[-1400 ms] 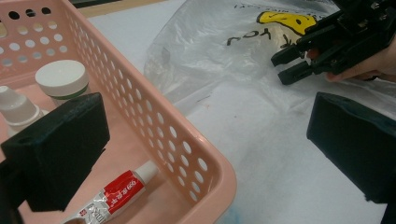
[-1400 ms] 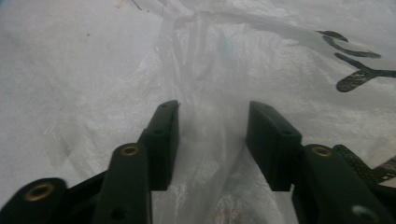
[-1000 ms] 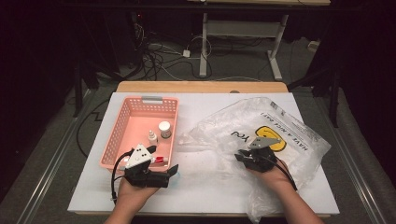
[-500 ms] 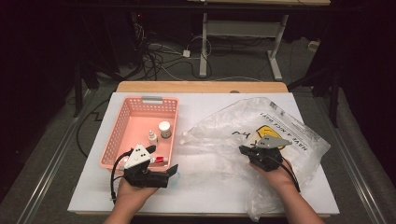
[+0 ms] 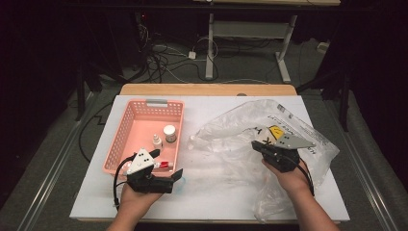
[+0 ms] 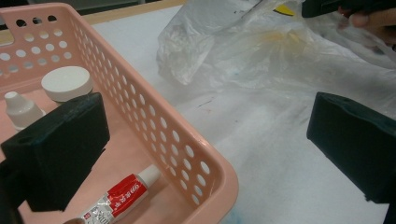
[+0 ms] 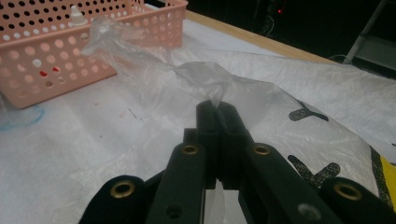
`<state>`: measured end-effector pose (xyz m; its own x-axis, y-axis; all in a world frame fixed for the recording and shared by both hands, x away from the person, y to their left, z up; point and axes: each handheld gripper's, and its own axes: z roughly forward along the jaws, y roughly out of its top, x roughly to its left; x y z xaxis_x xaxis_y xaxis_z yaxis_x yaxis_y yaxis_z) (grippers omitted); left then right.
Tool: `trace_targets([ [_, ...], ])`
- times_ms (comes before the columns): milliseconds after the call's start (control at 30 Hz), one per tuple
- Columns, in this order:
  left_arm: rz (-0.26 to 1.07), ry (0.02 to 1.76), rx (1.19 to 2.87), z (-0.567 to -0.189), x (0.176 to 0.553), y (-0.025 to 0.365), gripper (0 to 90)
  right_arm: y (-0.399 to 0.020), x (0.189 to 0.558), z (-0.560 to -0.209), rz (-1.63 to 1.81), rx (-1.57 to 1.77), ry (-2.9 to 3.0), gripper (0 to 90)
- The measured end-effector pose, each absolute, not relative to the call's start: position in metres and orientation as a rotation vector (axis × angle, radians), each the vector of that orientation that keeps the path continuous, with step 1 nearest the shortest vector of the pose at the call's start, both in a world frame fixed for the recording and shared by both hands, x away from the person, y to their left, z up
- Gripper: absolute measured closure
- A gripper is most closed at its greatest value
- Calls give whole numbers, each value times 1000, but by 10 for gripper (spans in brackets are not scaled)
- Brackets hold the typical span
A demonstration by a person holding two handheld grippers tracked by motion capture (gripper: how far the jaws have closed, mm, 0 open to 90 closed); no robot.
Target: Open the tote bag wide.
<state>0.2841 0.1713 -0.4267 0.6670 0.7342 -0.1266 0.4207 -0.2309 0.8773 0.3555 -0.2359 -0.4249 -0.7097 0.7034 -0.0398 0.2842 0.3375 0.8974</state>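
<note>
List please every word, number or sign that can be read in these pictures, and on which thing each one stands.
"999": white figures on the red band of the small tube in the pink basket; its smaller print is too blurred to read.
Plastic bag, pinched by the shut right tool: black letters and a yellow patch, creased and not readable.
White jar and dropper bottle: no text visible.

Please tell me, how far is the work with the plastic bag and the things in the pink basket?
Done: the right gripper is shut on a fold of the plastic bag. In hand: the left gripper is open, one jaw over the pink basket, beside the glue tube. Left: the glue tube, dropper bottle and white jar are all in the basket; nothing looks packed yet.
</note>
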Motion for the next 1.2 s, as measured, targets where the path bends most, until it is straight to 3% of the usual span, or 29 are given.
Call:
trace_targets([
  [1200, 426, 992, 1795, -422, 290, 201, 0, -251, 350, -393, 1523, 843, 1982, 900],
])
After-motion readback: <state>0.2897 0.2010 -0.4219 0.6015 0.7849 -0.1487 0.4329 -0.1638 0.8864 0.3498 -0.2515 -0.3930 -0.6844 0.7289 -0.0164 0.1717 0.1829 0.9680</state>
